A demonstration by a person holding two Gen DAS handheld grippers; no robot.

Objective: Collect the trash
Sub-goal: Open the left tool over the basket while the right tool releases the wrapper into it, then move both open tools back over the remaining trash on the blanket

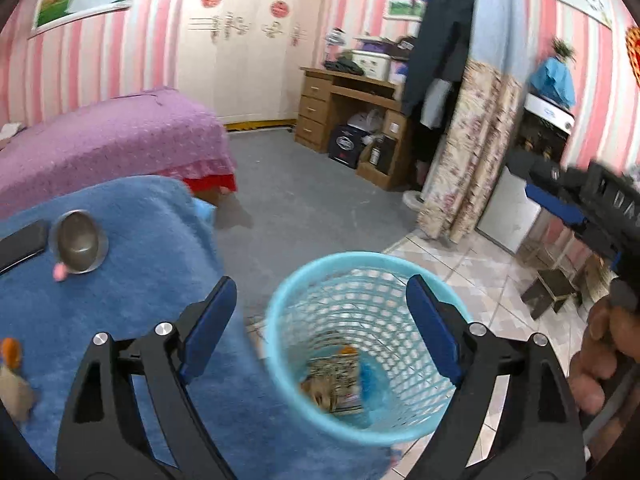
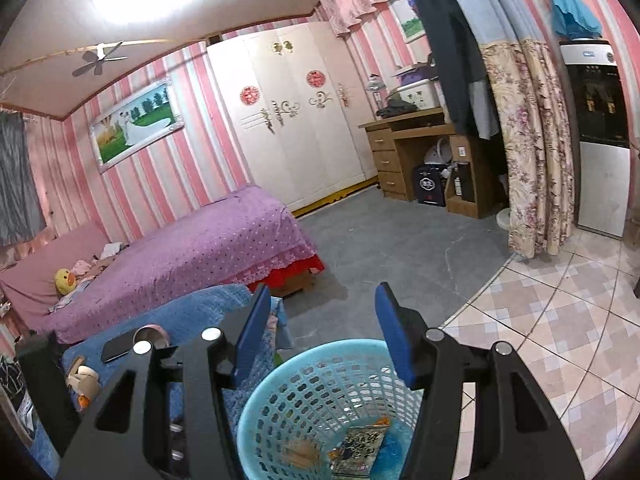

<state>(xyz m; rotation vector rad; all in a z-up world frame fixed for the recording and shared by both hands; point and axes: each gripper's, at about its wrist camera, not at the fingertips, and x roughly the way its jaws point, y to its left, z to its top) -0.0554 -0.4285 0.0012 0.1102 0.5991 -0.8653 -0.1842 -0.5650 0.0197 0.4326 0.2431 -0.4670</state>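
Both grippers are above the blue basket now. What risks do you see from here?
1. The basket stands close beside the blue blanket; a bump may tip it and spill the wrappers.
2. The steel bowl and phone lie on that blanket; a gripper could mistake them for trash.

wrappers (image 1: 336, 384) in basket (image 1: 280, 320), right of table (image 1: 140, 320)

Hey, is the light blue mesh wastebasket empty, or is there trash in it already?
Not empty. The wastebasket stands upright on the floor with a printed wrapper and a few other scraps at its bottom, and most of its depth is unfilled.
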